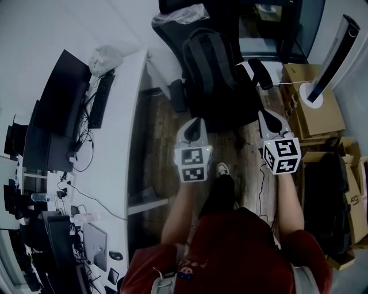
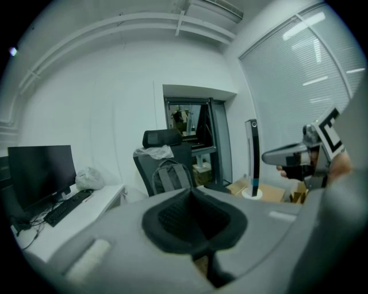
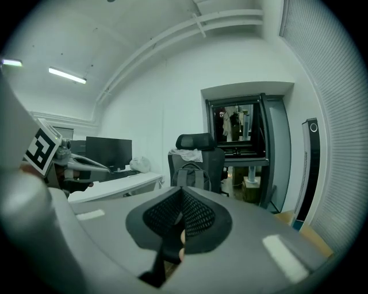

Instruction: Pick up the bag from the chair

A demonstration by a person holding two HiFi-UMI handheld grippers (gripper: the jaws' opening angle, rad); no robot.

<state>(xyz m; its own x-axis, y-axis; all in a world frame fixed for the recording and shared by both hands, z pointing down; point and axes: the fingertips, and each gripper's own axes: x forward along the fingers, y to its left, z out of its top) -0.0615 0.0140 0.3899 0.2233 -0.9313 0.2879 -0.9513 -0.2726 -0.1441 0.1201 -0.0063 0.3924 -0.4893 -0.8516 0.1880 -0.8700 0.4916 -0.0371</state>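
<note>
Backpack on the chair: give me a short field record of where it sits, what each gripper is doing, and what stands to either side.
bag: dark backpack, upright on the seat, against the backrest
chair: black office chair, plastic wrap over its headrest
left gripper: jaws shut, empty, short of the bag
right gripper: jaws shut, empty, short of the bag
head view's left: white desk with monitor and keyboard
head view's right: cardboard boxes
task state: bag not yet gripped
</note>
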